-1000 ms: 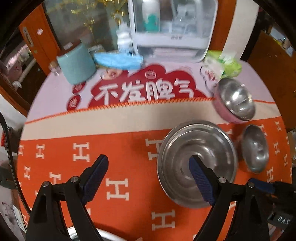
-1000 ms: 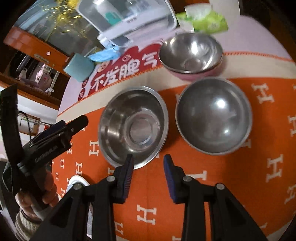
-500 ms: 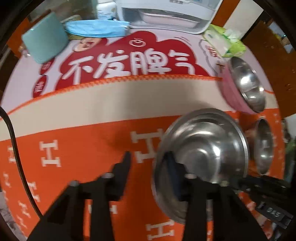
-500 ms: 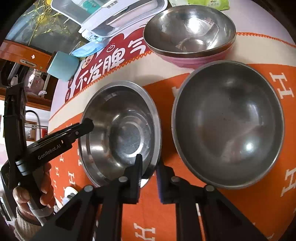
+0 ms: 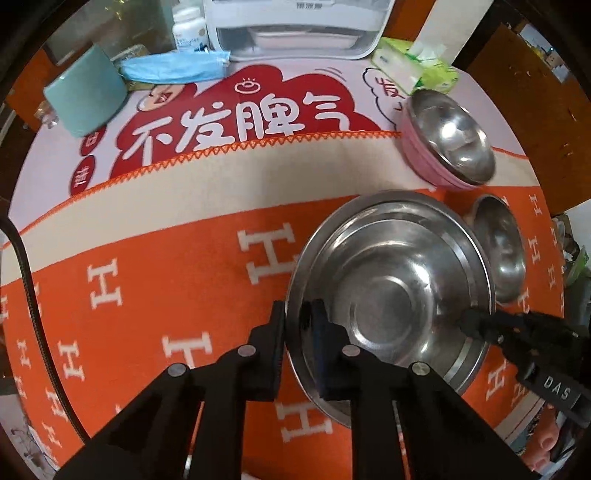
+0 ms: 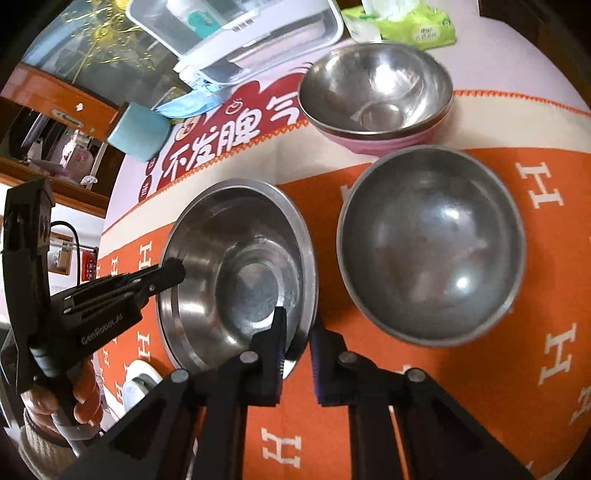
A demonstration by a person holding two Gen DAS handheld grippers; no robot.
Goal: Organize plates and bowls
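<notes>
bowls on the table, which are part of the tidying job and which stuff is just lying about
Part of the job:
- wide steel bowl, its rim clamped by left gripper and right gripper
- round steel bowl
- steel bowl in pink bowl

Lying about:
- teal cup
- blue face mask
- tissue pack
- white container
- pill bottle

Wide flat-bottomed steel basin [image 5: 399,295] seen upright on orange blanket, opposite rim edges clamped. Rounded steel bowl [image 6: 432,247] set just beside it, upright, empty. Behind, steel bowl [image 6: 376,88] seen nested in pink bowl [image 6: 373,142] at blanket's stitched edge. All interiors shown empty, reflective.
</notes>
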